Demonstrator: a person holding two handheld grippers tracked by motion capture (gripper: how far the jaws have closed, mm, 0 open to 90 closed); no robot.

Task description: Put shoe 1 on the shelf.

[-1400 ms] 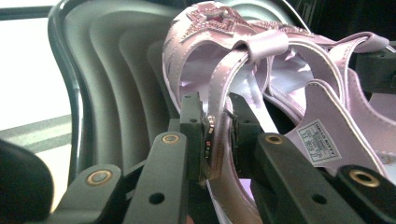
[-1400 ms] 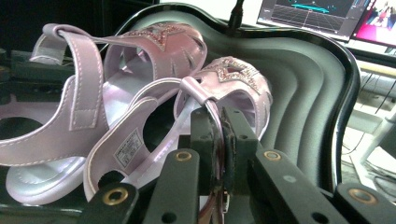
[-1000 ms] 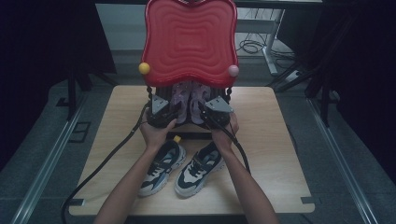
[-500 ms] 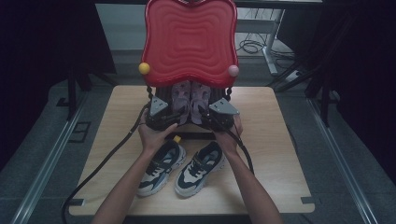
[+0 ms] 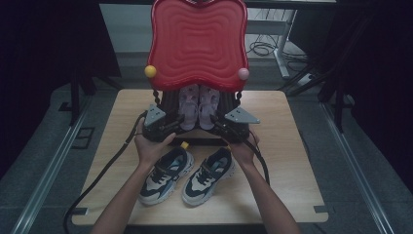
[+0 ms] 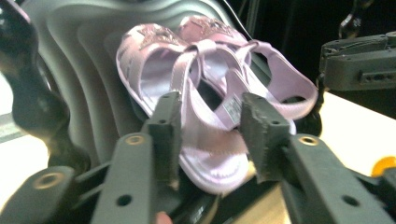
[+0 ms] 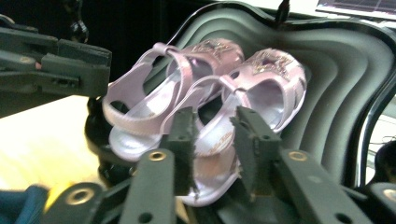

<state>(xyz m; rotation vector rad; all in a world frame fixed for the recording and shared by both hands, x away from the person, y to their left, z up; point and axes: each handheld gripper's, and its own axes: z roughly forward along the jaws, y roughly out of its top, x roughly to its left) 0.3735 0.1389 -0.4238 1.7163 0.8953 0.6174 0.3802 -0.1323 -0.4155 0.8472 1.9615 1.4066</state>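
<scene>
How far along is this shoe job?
Done: both sandals lean side by side on the stand's black shelf. In hand: the left tool and right tool each have a sandal heel between their jaws, which have just been closing; a firm grip isn't clear. Left: the sneakers sit untouched on the table.

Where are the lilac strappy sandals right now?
In the high view the pair of lilac strappy sandals leans side by side in the black tray under the red wavy lid, at the table's far middle, between the left tool and right tool.
</scene>
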